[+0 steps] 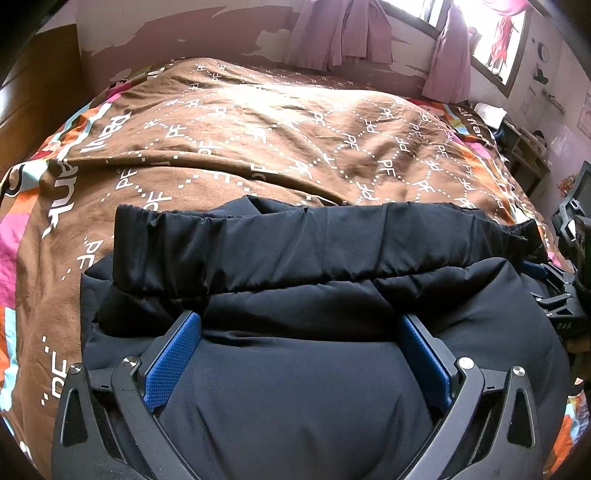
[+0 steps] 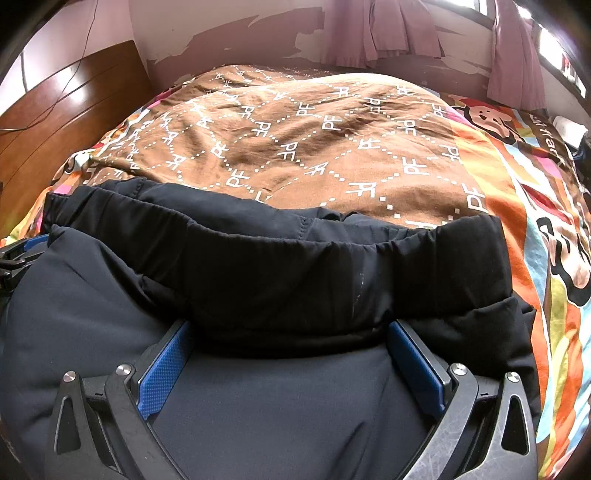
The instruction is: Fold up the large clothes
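A large dark navy padded jacket [image 1: 295, 387] lies folded on the bed, with a black gathered hem band [image 1: 314, 243] across its far edge. My left gripper [image 1: 301, 325] is open, its blue pads [image 1: 173, 365] spread wide and resting on the folded fabric. The jacket fills the near part of the right wrist view [image 2: 92, 314], its black band [image 2: 332, 266] beyond. My right gripper [image 2: 290, 328] is open too, blue pads [image 2: 162, 373] wide apart on the fabric. The right gripper's body shows at the right edge of the left wrist view [image 1: 569, 295]; the left gripper's body shows at the left edge of the right wrist view [image 2: 14, 262].
The bed is covered by a brown quilt [image 1: 277, 140] printed with white "PF" letters and bright cartoon borders [image 2: 535, 192]. A wooden headboard [image 2: 66, 110] stands at the left. Pink curtains [image 1: 343, 29] and a bright window are behind. A cluttered shelf [image 1: 528, 147] stands at the right.
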Action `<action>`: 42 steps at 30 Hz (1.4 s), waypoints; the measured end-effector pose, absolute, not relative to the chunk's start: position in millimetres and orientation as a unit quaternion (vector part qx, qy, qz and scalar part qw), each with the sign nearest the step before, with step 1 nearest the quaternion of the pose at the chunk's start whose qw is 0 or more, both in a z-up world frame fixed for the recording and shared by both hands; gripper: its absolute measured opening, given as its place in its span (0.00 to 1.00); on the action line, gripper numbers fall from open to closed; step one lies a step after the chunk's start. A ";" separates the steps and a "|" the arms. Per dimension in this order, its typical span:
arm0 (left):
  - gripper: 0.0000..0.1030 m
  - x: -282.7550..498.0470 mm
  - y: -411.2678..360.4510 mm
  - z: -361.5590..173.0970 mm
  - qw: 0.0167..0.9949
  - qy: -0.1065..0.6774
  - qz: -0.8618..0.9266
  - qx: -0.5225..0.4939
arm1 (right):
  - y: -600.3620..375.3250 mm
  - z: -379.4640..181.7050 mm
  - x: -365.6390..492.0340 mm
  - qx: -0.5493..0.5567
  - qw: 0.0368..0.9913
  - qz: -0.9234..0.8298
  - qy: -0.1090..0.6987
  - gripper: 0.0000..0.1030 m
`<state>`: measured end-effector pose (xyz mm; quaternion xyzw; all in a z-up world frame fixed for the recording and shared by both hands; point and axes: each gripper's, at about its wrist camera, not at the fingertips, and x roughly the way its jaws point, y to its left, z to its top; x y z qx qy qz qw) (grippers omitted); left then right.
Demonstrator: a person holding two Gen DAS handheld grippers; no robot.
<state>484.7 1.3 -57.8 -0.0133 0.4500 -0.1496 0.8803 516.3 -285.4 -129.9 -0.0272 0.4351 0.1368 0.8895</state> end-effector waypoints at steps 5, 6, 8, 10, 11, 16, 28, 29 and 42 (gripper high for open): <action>0.99 484.1 0.8 -58.1 0.881 0.450 -0.150 -0.013 | -285.2 -130.4 515.9 -0.028 0.890 0.137 0.434 1.00; 0.99 485.3 1.9 -58.5 0.881 0.449 -0.150 -0.013 | -285.2 -130.7 515.9 -0.028 0.890 0.137 0.434 1.00; 0.99 484.0 0.5 -58.3 0.881 0.449 -0.149 -0.013 | -284.9 -130.9 515.6 -0.028 0.891 0.136 0.432 1.00; 0.99 483.8 0.3 -58.5 0.881 0.449 -0.149 -0.013 | -285.1 -131.1 515.3 -0.028 0.892 0.135 0.430 1.00; 0.99 484.9 1.1 -58.9 0.881 0.449 -0.149 -0.013 | -285.0 -131.1 515.7 -0.028 0.893 0.135 0.429 1.00; 0.99 483.5 0.8 -58.4 0.883 0.444 -0.151 -0.013 | -285.2 -130.7 513.8 -0.028 0.897 0.134 0.420 1.00; 0.99 455.5 37.2 -20.3 0.928 0.348 -0.132 -0.027 | -319.8 -92.1 456.1 -0.033 0.939 0.152 0.307 1.00; 0.99 454.9 42.1 -18.3 0.930 0.344 -0.129 -0.028 | -327.7 -89.2 452.8 -0.035 0.941 0.145 0.303 1.00; 0.99 463.3 127.7 -38.9 0.894 0.410 -0.159 -0.084 | -399.6 -118.7 460.1 0.048 0.909 0.138 0.390 1.00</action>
